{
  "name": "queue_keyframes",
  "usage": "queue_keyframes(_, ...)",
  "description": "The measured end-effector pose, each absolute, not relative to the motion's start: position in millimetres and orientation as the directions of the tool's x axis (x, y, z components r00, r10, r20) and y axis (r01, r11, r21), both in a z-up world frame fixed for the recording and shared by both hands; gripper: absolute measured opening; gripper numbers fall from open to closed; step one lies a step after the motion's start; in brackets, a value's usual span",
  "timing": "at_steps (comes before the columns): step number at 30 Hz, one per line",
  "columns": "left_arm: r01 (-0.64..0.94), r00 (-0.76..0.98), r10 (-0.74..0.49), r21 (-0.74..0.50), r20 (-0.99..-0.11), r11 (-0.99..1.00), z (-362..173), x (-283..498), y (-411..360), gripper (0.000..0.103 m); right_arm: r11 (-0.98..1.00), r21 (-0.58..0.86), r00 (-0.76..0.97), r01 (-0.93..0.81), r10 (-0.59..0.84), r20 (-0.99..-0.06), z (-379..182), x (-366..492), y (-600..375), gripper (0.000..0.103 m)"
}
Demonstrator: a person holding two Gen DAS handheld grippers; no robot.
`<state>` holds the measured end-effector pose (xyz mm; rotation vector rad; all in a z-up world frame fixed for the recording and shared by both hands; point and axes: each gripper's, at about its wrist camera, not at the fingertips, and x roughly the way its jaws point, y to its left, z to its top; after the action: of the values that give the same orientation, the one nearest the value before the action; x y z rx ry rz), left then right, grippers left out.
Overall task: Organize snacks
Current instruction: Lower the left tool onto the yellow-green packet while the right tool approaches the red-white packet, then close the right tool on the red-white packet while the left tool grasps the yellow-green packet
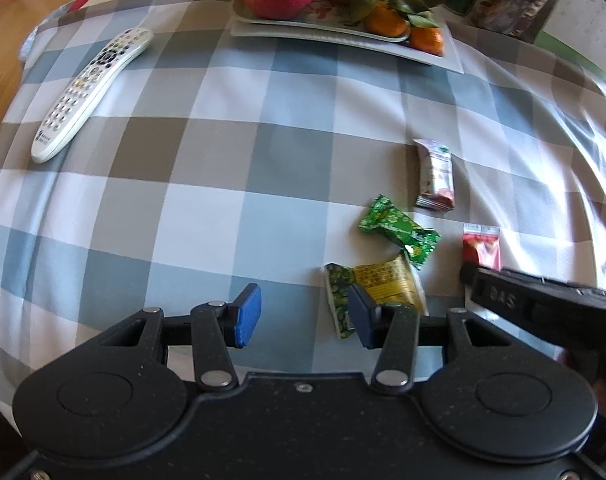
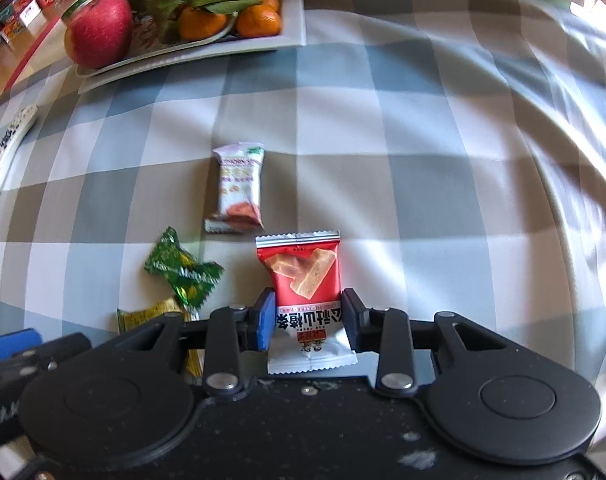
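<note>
Only the right wrist view shows the right gripper [image 2: 307,322] pinching the red packet [image 2: 303,276]; left gripper [image 1: 305,314] gapes

Both wrist views steeply down, close; share checked tablecloth [image 1: 207,184].

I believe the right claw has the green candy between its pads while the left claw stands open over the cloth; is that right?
Not quite: in the right wrist view the right claw has the red snack packet between its pads, not the green candy. The left claw does stand open.
</note>
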<state>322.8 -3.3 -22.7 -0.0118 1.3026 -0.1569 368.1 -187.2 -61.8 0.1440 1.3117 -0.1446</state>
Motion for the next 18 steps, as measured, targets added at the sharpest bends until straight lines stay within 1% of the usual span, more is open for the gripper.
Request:
queue_keyframes(13, 0.297, 0.271, -0.188, -0.104, -0.944, 0.949, -27, 314, -31, 0.056, 0.942, 0.155, 0.221, 0.299, 0.090, -0.971, -37, 301, -237, 0.036)
queue_keyframes(18, 0.336, 0.288, -0.155, -0.052, -0.945, 0.940, -35, 314, -41, 0.056, 0.928, 0.207, 0.221, 0.311, 0.141, -0.965, -33, 279, -243, 0.036)
